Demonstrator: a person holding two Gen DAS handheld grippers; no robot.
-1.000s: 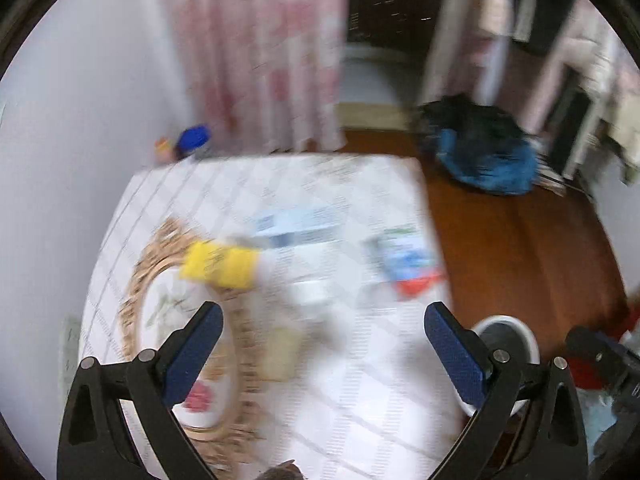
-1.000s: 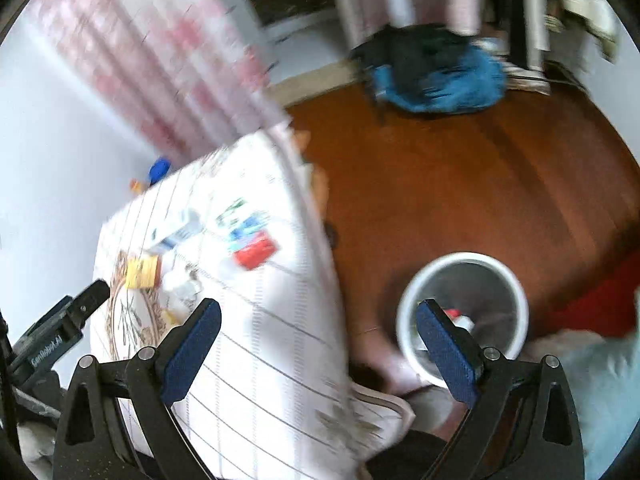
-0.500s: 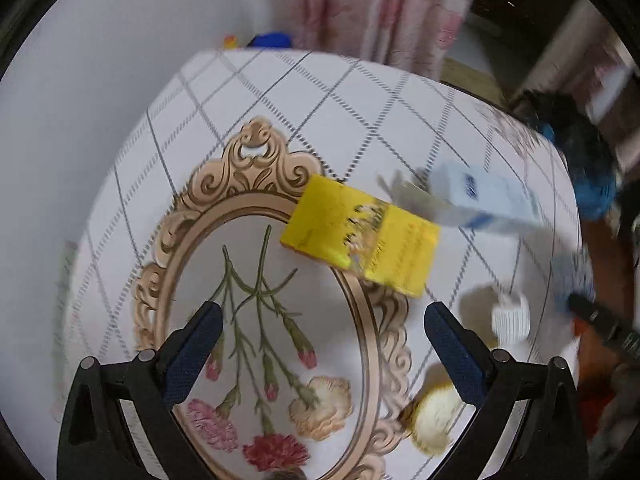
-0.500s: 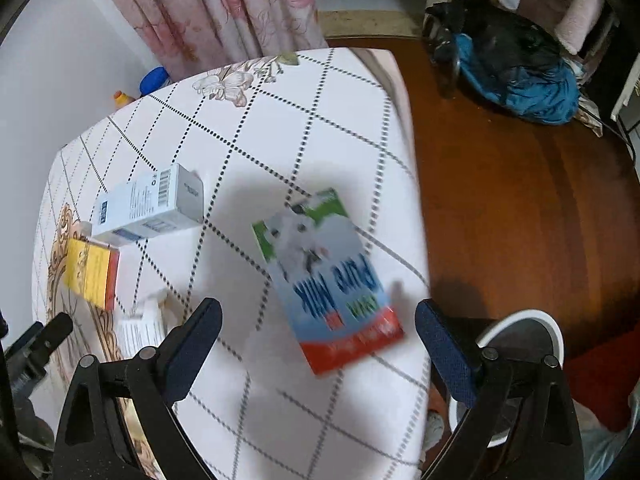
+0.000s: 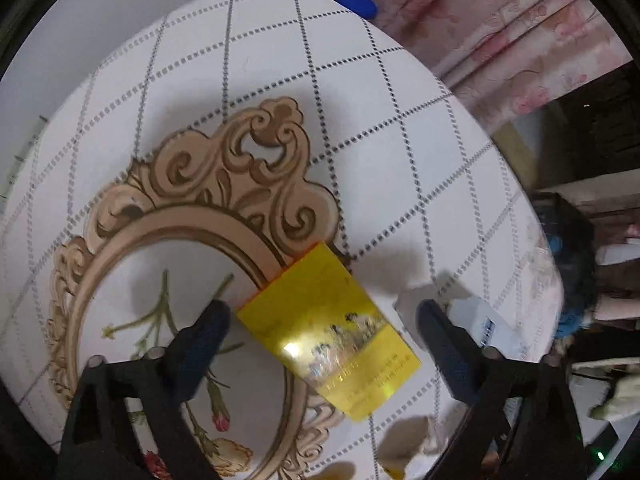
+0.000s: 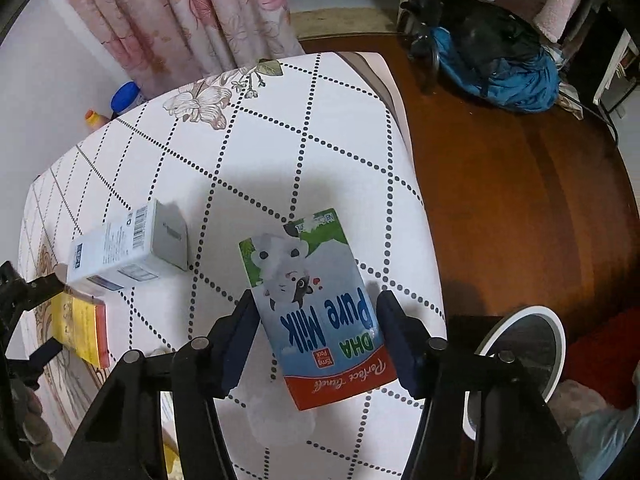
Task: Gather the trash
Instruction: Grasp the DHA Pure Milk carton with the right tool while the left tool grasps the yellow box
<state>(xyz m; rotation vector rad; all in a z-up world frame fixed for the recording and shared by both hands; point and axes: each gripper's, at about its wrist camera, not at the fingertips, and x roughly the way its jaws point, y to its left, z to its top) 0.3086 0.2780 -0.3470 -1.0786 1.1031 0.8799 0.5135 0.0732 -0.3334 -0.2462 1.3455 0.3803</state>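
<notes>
Low in the frame, the right gripper (image 6: 314,320) apparently pinched the milk carton (image 6: 316,314) on the tablecloth (image 6: 240,152); the left gripper (image 5: 322,322) gaped wide around the yellow box (image 5: 332,336).

Right tongs (image 6: 314,334) now astride milk carton (image 6: 316,320)

Both views close above table (image 5: 280,60)

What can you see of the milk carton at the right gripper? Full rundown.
The milk carton is a flat printed pack, cardboard by its look: green top band, pale blue face with a cartoon cow, "DHA Pure Milk" in blue, red bottom band. It lies face-up on the tablecloth near the edge. The right gripper straddles it, fingers close at both long sides; contact unclear.
</notes>
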